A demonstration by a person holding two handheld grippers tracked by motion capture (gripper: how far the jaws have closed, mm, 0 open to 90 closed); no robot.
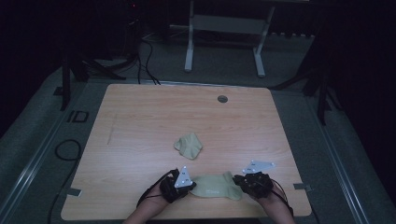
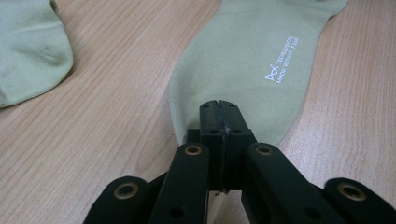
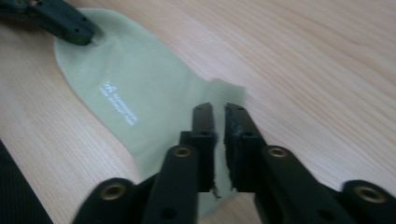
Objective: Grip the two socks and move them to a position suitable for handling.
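1. Flat near the bench's (image 1: 140,112) front edge lies a pale green sock (image 1: 215,187), white print facing up.
2. Left gripper (image 2: 218,108) is at the sock's left end, its fingers clenched on the fabric edge.
3. Right gripper (image 3: 218,114) is at the sock's right end; its fingers stand slightly apart with fabric between them, so I cannot tell if they grip it.
4. Beyond the sock, nearer the bench's middle, lies a bunched second sock (image 1: 188,145).

Flat sock (image 1: 215,187) at table's (image 1: 140,112) near edge (between grippers), crumpled sock (image 1: 188,145) behind
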